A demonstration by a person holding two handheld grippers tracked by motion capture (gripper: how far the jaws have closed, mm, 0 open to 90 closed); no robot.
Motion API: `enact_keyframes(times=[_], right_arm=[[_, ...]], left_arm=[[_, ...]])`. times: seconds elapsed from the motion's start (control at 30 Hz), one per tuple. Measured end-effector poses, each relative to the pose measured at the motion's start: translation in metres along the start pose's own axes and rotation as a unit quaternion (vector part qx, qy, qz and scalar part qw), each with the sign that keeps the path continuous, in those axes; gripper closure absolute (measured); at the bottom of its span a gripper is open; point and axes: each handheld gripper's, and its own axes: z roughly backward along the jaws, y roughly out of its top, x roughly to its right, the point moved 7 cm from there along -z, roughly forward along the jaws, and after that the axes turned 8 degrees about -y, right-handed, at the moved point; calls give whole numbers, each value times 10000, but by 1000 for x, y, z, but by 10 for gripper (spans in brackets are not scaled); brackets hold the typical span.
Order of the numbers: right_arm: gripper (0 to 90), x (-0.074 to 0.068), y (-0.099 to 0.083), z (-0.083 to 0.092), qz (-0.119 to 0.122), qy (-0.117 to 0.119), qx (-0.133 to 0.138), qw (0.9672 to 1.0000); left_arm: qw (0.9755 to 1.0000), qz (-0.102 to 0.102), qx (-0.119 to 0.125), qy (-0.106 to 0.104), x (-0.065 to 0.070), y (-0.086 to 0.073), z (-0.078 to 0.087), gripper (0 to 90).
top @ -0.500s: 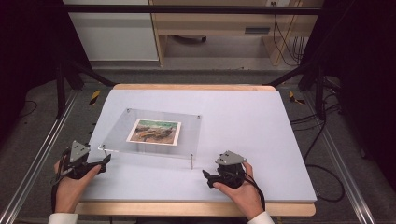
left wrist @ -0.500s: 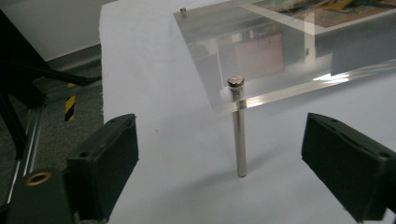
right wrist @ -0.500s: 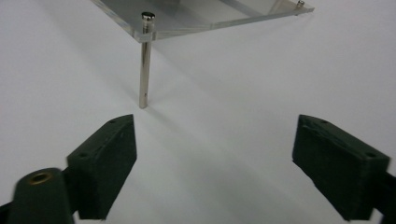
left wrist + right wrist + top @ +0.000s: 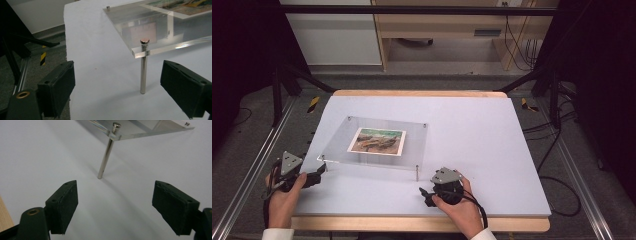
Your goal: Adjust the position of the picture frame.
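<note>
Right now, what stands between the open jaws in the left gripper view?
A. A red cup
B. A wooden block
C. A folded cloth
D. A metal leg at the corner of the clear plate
D: in the left gripper view the metal leg under the corner of the clear plate stands between the jaws, untouched.
</note>
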Motion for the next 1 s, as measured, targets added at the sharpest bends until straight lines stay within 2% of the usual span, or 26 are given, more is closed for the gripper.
enact_keyframes(times=[0.23, 0.33, 0.47, 0.57, 0.63, 0.77, 0.8, 1.0], right_arm=[[255, -7, 7, -2, -196, 48, 253, 9995], [298, -10, 9, -6, -351, 137, 271, 9989], [347, -12, 14, -9, -403, 162, 343, 9985], [393, -12, 17, -15, -493, 143, 331, 9981], [404, -11, 19, -19, -464, 128, 305, 9984], [474, -9, 22, -24, -547, 273, 351, 9975], [498, -8, 23, -25, -496, 268, 352, 9978], [656, -6, 28, -34, -604, 322, 445, 9967]], left_arm=[[9998, 31, -38, -201, 6, -1, -4, 84], [9996, 23, -24, -294, 9, 0, -5, 70], [9993, 3, -20, -378, 12, 0, -6, 65], [9989, 70, 32, -464, 14, 1, -6, 65], [9987, 102, 33, -492, 14, 1, -7, 65], [9980, 155, 47, -603, 15, 1, -7, 66], [9979, 141, 45, -629, 16, 2, -7, 66], [9973, 195, -29, -704, 20, 2, -11, 76]])
